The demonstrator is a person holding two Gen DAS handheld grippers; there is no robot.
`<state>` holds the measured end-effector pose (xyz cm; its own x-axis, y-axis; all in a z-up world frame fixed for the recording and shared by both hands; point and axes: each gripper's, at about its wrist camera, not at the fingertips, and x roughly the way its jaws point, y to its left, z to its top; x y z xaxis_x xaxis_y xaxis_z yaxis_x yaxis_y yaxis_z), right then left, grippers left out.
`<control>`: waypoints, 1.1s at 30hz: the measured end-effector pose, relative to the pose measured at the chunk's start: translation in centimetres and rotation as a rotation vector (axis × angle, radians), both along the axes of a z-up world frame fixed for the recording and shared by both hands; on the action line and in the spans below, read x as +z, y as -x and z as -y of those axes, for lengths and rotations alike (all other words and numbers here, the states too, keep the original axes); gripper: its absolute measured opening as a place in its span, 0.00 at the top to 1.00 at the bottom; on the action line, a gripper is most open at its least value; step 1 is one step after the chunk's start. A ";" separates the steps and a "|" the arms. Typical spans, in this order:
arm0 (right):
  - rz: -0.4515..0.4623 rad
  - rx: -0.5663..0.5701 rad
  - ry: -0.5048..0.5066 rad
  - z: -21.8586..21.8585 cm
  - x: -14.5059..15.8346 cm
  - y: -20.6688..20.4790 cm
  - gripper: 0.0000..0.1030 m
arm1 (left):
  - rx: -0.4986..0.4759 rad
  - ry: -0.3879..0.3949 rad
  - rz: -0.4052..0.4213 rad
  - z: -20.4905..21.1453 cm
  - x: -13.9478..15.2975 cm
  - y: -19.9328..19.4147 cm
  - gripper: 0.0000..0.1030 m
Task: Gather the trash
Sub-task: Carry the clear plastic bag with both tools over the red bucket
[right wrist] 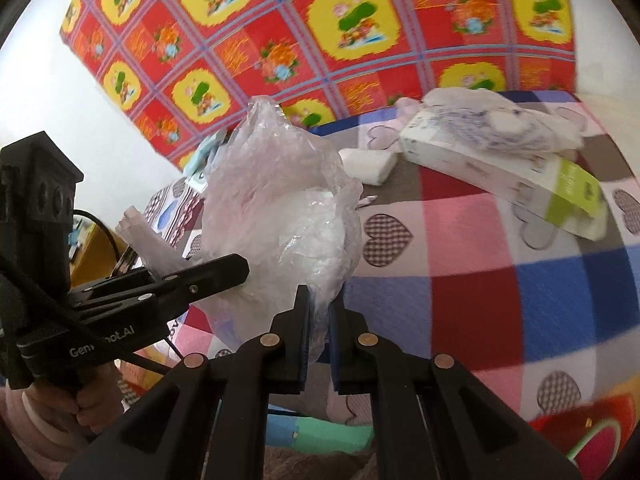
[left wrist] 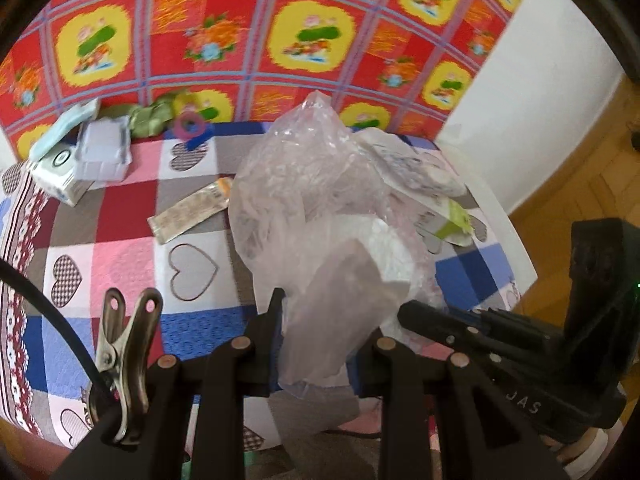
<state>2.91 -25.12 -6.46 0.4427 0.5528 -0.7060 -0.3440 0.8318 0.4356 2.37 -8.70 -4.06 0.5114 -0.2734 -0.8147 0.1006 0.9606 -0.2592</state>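
A crumpled clear plastic bag stands upright over the checked table, with something white inside it. My left gripper is shut on the bag's near flap, which fills the gap between its fingers. My right gripper is shut on another fold of the same bag. In the left wrist view the right gripper comes in from the right, its tip at the bag. Loose trash on the table: a flat sachet, a white box with a green label and a crumpled wrapper.
The table wears a heart-patterned checked cloth against a red and yellow backdrop. Small boxes, a white packet, a green crumpled wrapper and a pink ring lie far left. A folded white tissue lies behind the bag. Wooden floor lies right.
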 end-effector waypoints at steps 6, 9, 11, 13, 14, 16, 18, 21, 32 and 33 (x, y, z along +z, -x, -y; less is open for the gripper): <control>0.016 -0.092 -0.019 2.3 0.5 1.9 0.91 | -0.077 -0.001 0.017 2.1 0.5 0.6 0.75; 0.023 -0.136 -0.025 3.2 0.7 2.9 0.91 | -0.118 -0.006 0.028 3.1 0.7 1.0 0.75; 0.031 -0.164 -0.025 3.8 0.8 3.6 0.91 | -0.145 -0.005 0.033 3.8 0.8 1.2 0.75; 0.040 -0.186 -0.025 4.4 1.0 4.2 0.91 | -0.168 -0.003 0.038 4.4 0.9 1.4 0.75; 0.044 -0.199 -0.024 4.7 1.1 4.5 0.91 | -0.180 -0.001 0.041 4.8 1.0 1.5 0.75; 0.057 -0.227 -0.023 5.4 1.4 5.2 0.91 | -0.207 0.002 0.054 5.6 1.3 1.8 0.75; 0.067 -0.261 -0.021 6.3 1.6 6.1 0.91 | -0.235 0.004 0.063 6.5 1.5 2.0 0.75; 0.071 -0.312 -0.019 7.6 1.8 7.2 0.91 | -0.286 0.006 0.070 8.1 1.6 2.5 0.75; 0.062 -0.488 -0.026 12.7 1.1 11.5 0.91 | -0.467 0.009 0.061 14.4 1.3 4.2 0.75; 0.059 -0.509 -0.028 13.2 1.0 12.0 0.91 | -0.488 0.007 0.061 15.1 1.3 4.4 0.75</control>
